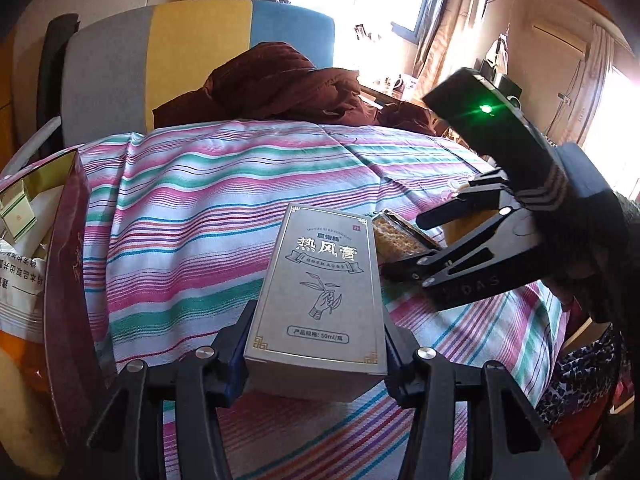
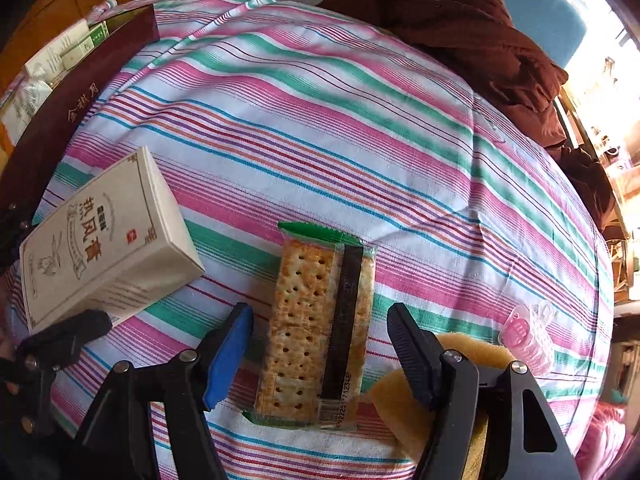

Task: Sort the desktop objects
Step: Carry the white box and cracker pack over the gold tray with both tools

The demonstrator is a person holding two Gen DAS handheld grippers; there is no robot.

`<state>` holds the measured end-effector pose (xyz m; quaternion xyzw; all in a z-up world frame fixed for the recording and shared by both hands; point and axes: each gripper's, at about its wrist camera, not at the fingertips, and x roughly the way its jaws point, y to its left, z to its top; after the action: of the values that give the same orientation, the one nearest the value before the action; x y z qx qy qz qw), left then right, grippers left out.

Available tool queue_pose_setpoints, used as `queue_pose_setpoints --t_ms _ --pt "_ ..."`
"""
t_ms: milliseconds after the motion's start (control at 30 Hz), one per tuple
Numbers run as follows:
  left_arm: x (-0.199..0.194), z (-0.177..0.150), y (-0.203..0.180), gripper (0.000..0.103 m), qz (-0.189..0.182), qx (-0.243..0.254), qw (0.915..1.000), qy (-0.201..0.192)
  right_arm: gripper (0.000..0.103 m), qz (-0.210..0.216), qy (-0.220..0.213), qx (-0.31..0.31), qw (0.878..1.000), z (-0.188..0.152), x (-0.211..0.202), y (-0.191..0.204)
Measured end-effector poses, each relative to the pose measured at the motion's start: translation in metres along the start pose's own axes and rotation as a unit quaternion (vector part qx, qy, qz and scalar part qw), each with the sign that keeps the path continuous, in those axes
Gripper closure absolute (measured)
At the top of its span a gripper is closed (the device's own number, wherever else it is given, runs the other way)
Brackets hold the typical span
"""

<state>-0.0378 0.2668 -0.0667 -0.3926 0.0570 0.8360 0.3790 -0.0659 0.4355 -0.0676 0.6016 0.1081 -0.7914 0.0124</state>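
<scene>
A grey carton with Chinese print (image 1: 318, 280) sits between the fingers of my left gripper (image 1: 318, 320), which is shut on its near end. In the right wrist view the same carton (image 2: 108, 240) is tilted at the left, with one left fingertip (image 2: 68, 332) under its edge. A clear packet of crackers (image 2: 316, 332) lies flat on the striped cloth (image 2: 320, 120). My right gripper (image 2: 320, 344) is open and straddles it, with a gap on each side. The left wrist view shows the right gripper (image 1: 404, 246) around the cracker packet (image 1: 400, 236).
A maroon box (image 2: 80, 92) holding small cartons stands at the left edge, also visible as the maroon box (image 1: 68, 264). A yellow sponge (image 2: 464, 356) and a pink clip (image 2: 528, 332) lie at the right. A brown garment (image 2: 480, 40) is heaped at the back by a chair (image 1: 160, 72).
</scene>
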Motion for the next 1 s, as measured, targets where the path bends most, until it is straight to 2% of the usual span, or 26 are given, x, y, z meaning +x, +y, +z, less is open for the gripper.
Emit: queue_pose_setpoints --t_ms 100,133,167,500,733,833,1000 --pt "0.003 0.003 0.0 0.048 -0.003 -0.001 1.0 -0.001 0.037 0.01 0.013 -0.011 1.0 0.007 0.002 -0.001" --pt "0.004 0.003 0.001 0.048 -0.004 0.001 1.0 -0.001 0.042 0.014 0.016 -0.015 1.0 0.009 0.003 -0.001" --pt "0.004 0.003 0.001 0.049 -0.007 0.003 1.0 -0.003 0.055 0.02 0.014 -0.017 1.0 0.009 0.002 0.0" --pt "-0.028 0.007 0.006 0.049 -0.03 -0.021 0.9982 -0.047 0.055 0.029 -0.083 0.033 0.996 -0.011 -0.041 0.0" --pt "-0.076 0.014 0.011 0.049 -0.029 -0.029 0.9948 -0.093 0.055 0.062 -0.164 0.074 0.982 -0.011 -0.083 0.005" --pt "-0.106 0.014 0.024 0.049 -0.011 -0.039 0.9922 -0.118 0.055 0.093 -0.195 0.085 0.973 -0.002 -0.1 0.02" --pt "-0.161 0.006 0.069 0.049 0.051 -0.064 0.9846 -0.154 0.055 0.175 -0.229 0.094 0.953 0.03 -0.115 0.059"
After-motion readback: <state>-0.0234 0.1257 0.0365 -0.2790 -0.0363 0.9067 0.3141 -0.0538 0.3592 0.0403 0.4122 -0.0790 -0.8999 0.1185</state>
